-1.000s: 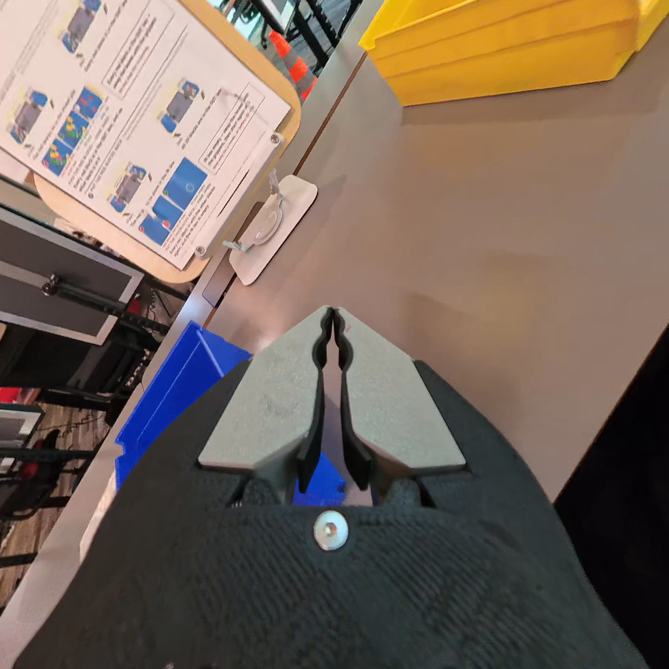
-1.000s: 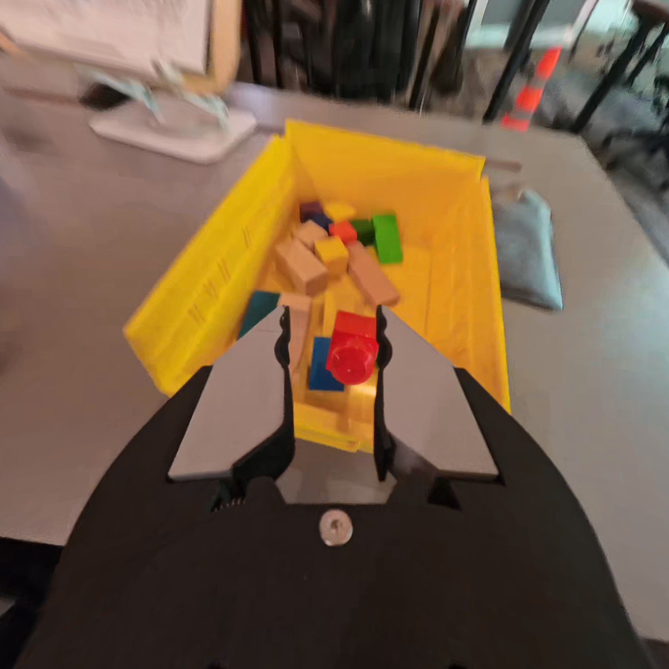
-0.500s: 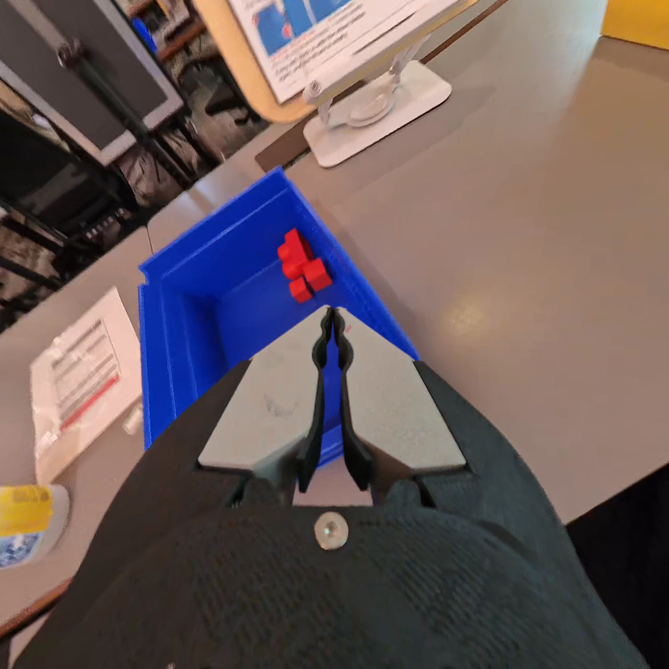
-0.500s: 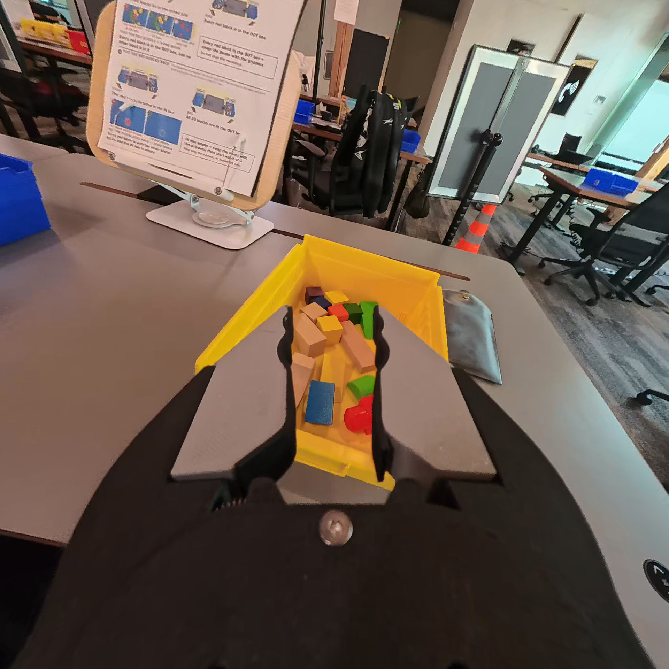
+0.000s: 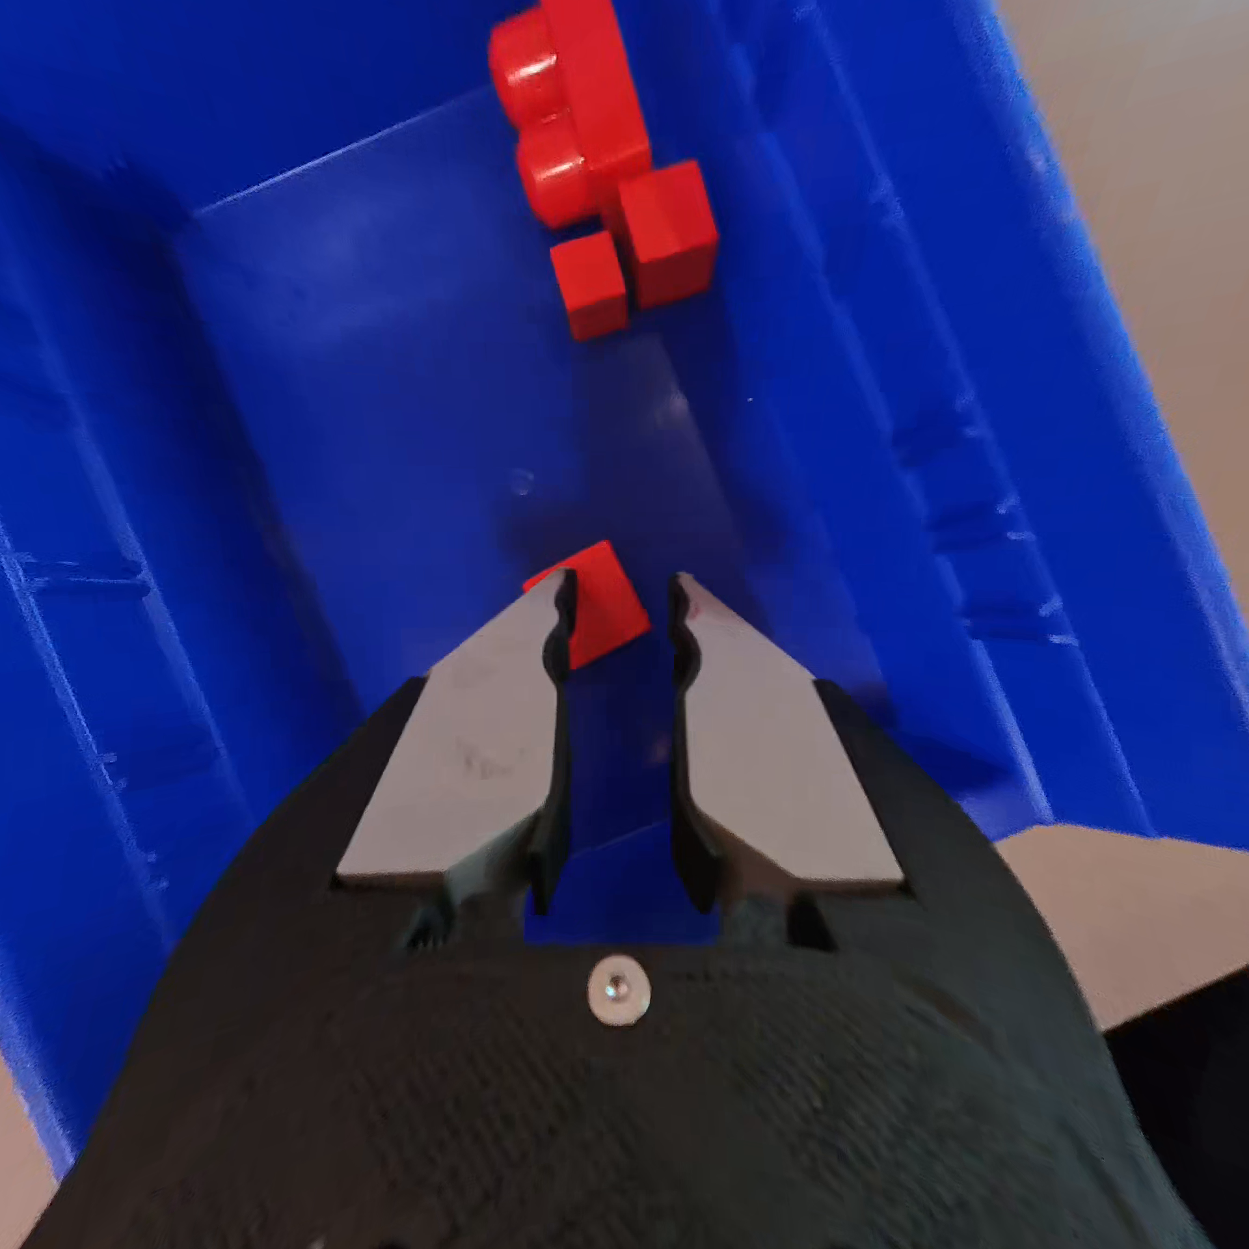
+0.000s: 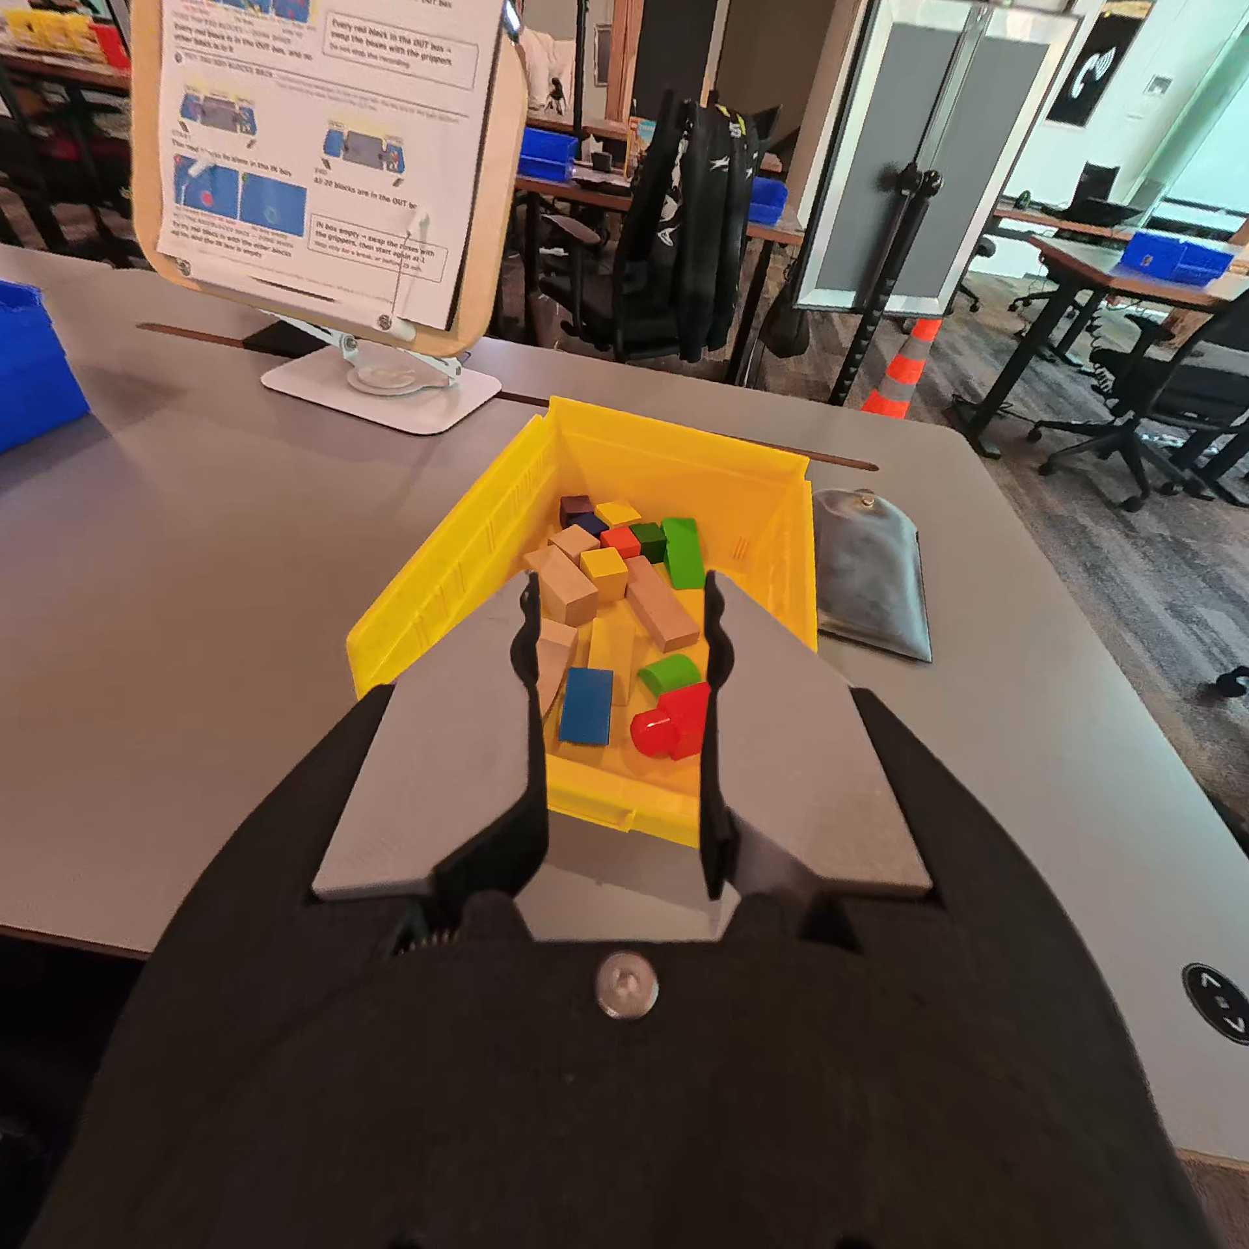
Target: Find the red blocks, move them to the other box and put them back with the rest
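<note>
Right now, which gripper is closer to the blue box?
Left. The left gripper is down inside the blue box, open over a red block. The right gripper hovers open by the yellow box, with the blue box far off at its left.

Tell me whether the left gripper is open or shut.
Open: the left gripper shows a gap, blue box floor visible beside a red block.

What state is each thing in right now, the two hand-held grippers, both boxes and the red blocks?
Left hand-held gripper: open, inside the blue box, a small red block beside its left finger.
Right hand-held gripper: open, empty, above the yellow box.
Blue box: holds only red blocks.
Yellow box: holds mixed blocks, one red block near the front.
</note>
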A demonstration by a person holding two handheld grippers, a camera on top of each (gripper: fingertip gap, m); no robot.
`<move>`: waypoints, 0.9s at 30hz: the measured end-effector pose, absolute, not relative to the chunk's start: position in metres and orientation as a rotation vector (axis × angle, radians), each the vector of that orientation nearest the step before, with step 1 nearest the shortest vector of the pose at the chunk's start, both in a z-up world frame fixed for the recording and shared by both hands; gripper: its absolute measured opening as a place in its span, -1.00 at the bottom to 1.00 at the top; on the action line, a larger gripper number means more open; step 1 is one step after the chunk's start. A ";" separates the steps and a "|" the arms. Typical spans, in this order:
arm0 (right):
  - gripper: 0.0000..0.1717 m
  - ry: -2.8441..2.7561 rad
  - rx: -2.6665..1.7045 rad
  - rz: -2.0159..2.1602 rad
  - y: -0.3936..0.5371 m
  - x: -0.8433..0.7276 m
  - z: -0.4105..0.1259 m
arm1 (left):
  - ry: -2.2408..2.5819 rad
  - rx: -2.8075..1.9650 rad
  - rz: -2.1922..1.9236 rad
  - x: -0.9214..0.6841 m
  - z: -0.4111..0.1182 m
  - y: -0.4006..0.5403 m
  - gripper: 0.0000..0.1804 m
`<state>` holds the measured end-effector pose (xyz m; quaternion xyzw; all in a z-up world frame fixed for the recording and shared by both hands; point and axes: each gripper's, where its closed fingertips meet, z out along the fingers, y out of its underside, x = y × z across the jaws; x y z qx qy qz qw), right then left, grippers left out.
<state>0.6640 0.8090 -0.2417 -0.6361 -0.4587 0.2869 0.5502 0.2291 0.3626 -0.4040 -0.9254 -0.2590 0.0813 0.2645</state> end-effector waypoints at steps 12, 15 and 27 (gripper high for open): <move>-0.47 -1.070 -1.466 0.690 0.804 0.673 -0.228 | -0.746 -2.571 0.324 0.219 -0.411 0.359 -0.37; -0.47 -1.081 -1.463 0.680 0.802 0.672 -0.228 | -0.757 -2.668 0.285 0.223 -0.429 0.351 -0.48; -0.48 -1.117 -1.438 0.686 0.788 0.667 -0.227 | -0.553 -2.576 0.471 0.223 -0.404 0.354 -0.64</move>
